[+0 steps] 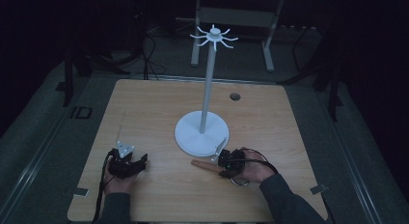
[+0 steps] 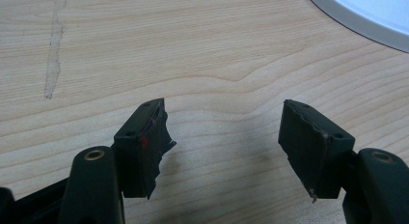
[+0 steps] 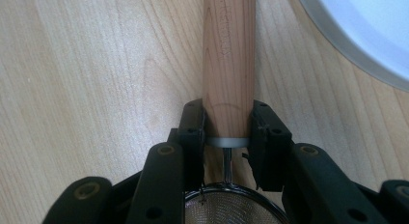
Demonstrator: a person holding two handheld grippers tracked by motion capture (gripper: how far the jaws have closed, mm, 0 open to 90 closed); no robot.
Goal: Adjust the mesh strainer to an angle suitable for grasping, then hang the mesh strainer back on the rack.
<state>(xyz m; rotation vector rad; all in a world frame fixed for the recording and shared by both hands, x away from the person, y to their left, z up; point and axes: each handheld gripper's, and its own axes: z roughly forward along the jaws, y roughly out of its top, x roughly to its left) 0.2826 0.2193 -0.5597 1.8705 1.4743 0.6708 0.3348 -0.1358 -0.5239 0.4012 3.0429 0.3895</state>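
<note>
From the high view, a pale wooden table [image 1: 159,103] with rounded corners carries a white stand [image 1: 202,132]: a flat round base, a slim straight pole and a crown of curved hooks at the top. A small dark round hole [image 1: 235,96] sits in the tabletop to the far right of the stand. Near the table's near edge, the right gripper [image 1: 223,165] grips a strainer [image 1: 205,164] whose wooden handle lies on the table just near of the stand's base, pointing left; a bit of metal ring shows under the hand. The left gripper [image 1: 140,162] rests on the table at the near left, well apart from the strainer, with a grey three-cornered plate on top.

In the left gripper view, the left gripper [image 2: 224,132] has its two black jaws spread wide with nothing between them. The pads [image 2: 308,142] are matte, their edges ragged and chipped, and one carries a small red mark. Below lies smooth light wood grain with a pale scuff streak at the far left; the stand's [image 2: 366,16] glossy white rim curves in at the far right.

In the right gripper view, the right gripper [image 3: 226,125] is clamped on the strainer's [image 3: 229,55] handle, a smooth round reddish-tan wooden shaft ending in a grey collar between the pads. Faint stamped lettering runs along the handle, too blurred to read. A thin wire leads from the collar to a chrome rim with fine mesh at the bottom edge. The stand's [image 3: 366,31] white base sits at the far right.
</note>
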